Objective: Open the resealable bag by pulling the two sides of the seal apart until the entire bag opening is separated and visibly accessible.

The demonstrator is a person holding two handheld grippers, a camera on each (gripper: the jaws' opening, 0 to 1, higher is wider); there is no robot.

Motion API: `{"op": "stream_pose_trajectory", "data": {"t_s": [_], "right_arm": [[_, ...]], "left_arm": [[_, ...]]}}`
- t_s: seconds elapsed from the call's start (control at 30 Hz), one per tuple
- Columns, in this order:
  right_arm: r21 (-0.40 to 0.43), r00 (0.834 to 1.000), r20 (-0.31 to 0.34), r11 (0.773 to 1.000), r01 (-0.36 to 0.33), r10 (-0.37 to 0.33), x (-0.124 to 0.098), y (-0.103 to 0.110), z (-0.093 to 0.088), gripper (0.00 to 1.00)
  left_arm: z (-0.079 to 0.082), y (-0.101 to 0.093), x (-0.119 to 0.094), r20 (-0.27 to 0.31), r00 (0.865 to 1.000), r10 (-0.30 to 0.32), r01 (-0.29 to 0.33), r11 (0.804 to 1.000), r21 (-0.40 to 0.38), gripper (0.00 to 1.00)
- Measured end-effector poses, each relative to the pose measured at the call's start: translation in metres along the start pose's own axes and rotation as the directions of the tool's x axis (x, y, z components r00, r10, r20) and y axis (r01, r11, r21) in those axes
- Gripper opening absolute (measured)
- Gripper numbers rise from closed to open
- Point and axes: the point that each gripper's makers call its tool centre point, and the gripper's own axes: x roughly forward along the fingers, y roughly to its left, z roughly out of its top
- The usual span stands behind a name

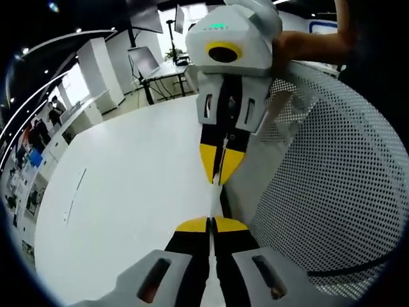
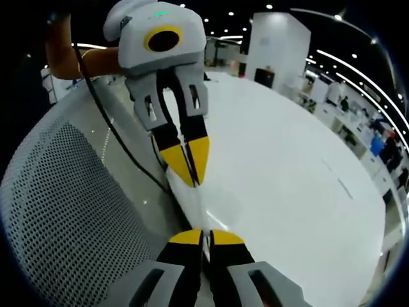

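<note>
A: Where's the bag (image 1: 332, 185)?

B: Held up over the white worktop (image 1: 121, 179), strung between the two tongs. It's the clear one with a white dot pattern; in the right gripper view the bag (image 2: 70, 211) spreads out to the left.

A: And the tongs?

B: The left tongs (image 1: 211, 225) are closed on the bag's top edge, jaws pressed together with the film between them. The right tongs (image 1: 220, 171) face them, also clamped on that edge. From the other side you see the same: right tongs (image 2: 202, 238) pinched shut low down, left tongs (image 2: 186, 167) just beyond.

A: So which step?

B: I'd judge both sides of the seal are gripped, pull not yet made. Whether the seal has parted at all, I can't tell.

A: Next?

B: Draw the tongs apart, steadily, across the seal.
</note>
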Motion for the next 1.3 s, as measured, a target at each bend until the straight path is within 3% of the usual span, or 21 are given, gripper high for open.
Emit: {"op": "stream_pose_trajectory", "data": {"t_s": [0.13, 0.17, 1.0, 1.2, 1.27, 1.3], "right_arm": [[0.02, 1.0, 0.011, 1.0, -0.005, 0.005, 0.0, 0.0, 0.001, 0.0], [0.024, 1.0, 0.01, 1.0, -0.006, 0.006, 0.0, 0.0, 0.001, 0.0], [0.038, 1.0, -0.017, 0.999, 0.006, -0.006, 0.001, -0.002, -0.004, 0.0], [-0.029, 0.999, -0.04, 1.0, 0.003, -0.004, 0.003, 0.002, -0.006, 0.0], [-0.042, 0.999, -0.048, 0.999, 0.007, -0.009, 0.002, 0.001, -0.007, 0.0], [-0.042, 0.999, -0.051, 0.999, 0.006, -0.008, 0.002, 0.001, -0.008, 0.0]], "left_arm": [[0.001, -0.003, -0.002, 0.007, 1.0, -0.004, 0.004, 1.0, -0.026, 0.0], [0.002, 0.0, -0.002, 0.013, 1.0, 0.022, -0.022, 1.0, -0.013, 0.0], [0.0, -0.003, -0.006, 0.03, 0.999, 0.023, -0.021, 0.998, -0.052, 0.0], [-0.001, 0.001, -0.004, 0.023, 0.999, 0.024, -0.024, 0.999, -0.03, 0.0], [0.006, 0.007, -0.006, 0.067, 0.996, 0.064, -0.063, 0.998, -0.015, 0.02], [0.008, 0.004, -0.007, 0.074, 0.996, 0.048, -0.045, 0.998, -0.042, 0.02]]}}
